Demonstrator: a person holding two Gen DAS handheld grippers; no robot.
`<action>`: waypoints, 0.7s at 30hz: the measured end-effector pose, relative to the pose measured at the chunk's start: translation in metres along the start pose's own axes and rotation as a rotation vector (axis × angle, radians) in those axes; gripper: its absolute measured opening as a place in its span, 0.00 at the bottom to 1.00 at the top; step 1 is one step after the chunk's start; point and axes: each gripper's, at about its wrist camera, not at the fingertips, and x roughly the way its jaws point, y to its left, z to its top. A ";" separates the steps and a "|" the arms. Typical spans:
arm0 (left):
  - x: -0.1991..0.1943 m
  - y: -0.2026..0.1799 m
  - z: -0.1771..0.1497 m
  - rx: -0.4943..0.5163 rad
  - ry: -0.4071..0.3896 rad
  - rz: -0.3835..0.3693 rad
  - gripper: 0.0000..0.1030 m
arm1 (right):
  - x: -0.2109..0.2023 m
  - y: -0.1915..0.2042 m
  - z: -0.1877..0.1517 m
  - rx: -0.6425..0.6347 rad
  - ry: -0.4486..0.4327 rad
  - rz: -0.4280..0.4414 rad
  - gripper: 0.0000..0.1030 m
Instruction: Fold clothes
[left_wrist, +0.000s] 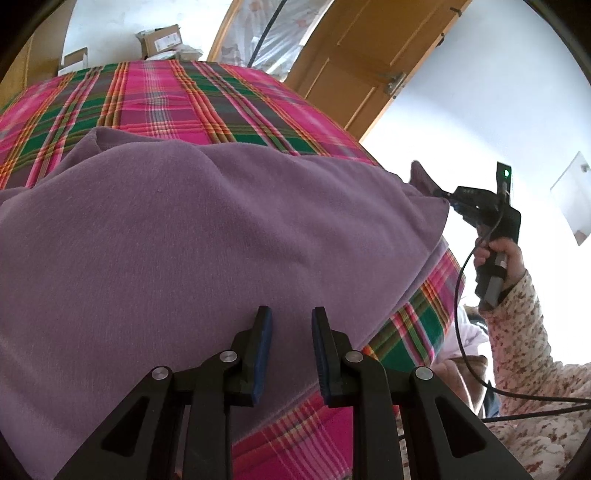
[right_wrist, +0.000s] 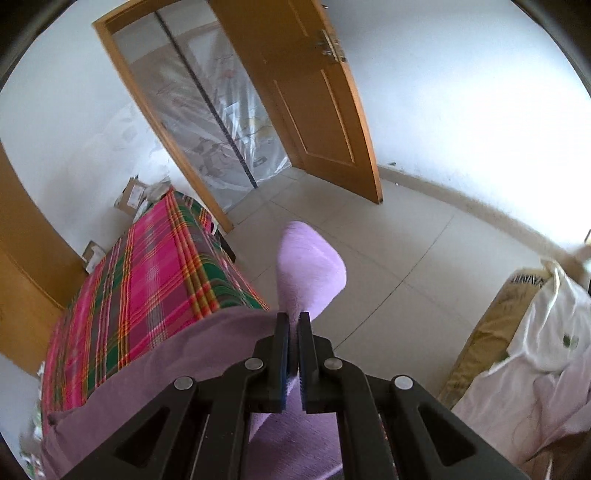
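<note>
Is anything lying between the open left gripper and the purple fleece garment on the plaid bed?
Nothing visible does. The left gripper hangs open just above the purple fleece garment, bare cloth beneath its fingers. The right gripper already pinches a corner of it.

From my remote station I see a pink-and-green plaid bedspread (right_wrist: 155, 273), cardboard boxes (right_wrist: 131, 194) against the white wall beyond it, an open wooden door (right_wrist: 314, 96) beside a plastic-covered doorway (right_wrist: 218, 110), pale floor tiles (right_wrist: 402, 254), and a white plastic bag (right_wrist: 546, 332) at right.
</note>
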 end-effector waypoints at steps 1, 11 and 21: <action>0.000 0.000 0.000 0.001 0.001 0.002 0.22 | 0.000 -0.005 -0.002 0.011 0.001 -0.003 0.04; 0.000 -0.004 -0.002 0.020 0.007 0.021 0.22 | 0.007 -0.039 -0.013 0.135 0.029 0.026 0.04; -0.001 -0.007 -0.002 0.038 0.023 0.012 0.22 | -0.006 -0.055 -0.013 0.240 -0.029 0.077 0.03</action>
